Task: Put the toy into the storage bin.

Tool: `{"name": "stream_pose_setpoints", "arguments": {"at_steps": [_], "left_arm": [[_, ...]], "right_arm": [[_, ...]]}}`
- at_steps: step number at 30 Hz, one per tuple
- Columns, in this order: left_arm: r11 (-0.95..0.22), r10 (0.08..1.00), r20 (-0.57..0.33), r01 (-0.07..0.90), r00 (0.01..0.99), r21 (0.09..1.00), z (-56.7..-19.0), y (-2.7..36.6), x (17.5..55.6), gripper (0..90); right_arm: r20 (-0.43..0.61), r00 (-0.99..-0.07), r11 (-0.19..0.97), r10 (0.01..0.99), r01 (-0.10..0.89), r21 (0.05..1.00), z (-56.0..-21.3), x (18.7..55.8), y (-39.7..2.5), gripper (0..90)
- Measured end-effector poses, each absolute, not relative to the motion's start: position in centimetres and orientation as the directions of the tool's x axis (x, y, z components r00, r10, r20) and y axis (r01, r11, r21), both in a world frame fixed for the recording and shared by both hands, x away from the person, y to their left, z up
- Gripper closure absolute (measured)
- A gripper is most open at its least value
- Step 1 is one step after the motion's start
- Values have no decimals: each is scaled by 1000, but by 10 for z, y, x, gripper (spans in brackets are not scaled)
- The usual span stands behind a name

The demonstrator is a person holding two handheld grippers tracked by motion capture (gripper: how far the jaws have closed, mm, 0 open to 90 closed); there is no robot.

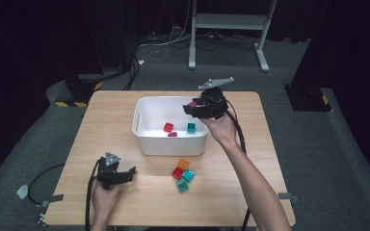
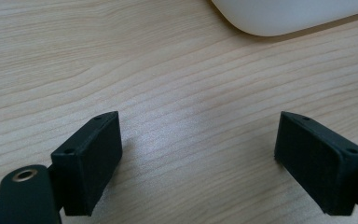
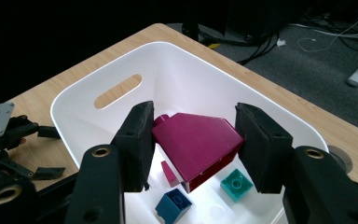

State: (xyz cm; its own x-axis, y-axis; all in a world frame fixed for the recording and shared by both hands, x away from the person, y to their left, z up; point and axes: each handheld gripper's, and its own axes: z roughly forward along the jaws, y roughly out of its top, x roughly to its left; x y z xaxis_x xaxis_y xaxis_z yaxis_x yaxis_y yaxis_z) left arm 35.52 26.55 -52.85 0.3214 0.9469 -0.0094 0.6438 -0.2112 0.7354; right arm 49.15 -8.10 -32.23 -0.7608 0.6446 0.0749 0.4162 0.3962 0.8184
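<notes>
While the left gripper [image 1: 125, 174] rests on the counter [image 1: 125, 125] with jaws spread and empty, the right gripper [image 3: 193, 144] farther off clamps a magenta roof-shaped block [image 3: 196, 140] directly above the white bin [image 3: 74, 100], so release should drop it inside.

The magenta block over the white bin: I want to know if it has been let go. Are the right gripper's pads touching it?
Touching. In the right gripper view both pads of the right gripper press the magenta block's sides above the white bin.
</notes>
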Motion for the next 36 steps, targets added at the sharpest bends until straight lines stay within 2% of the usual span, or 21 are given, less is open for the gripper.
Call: {"name": "stream_pose_setpoints", "arguments": {"at_steps": [36], "left_arm": [[-209,947,-11,643,320,737,-529,265,355,149]], "right_arm": [[56,-747,427,662,438,791,-340,506,-63,482]]}}
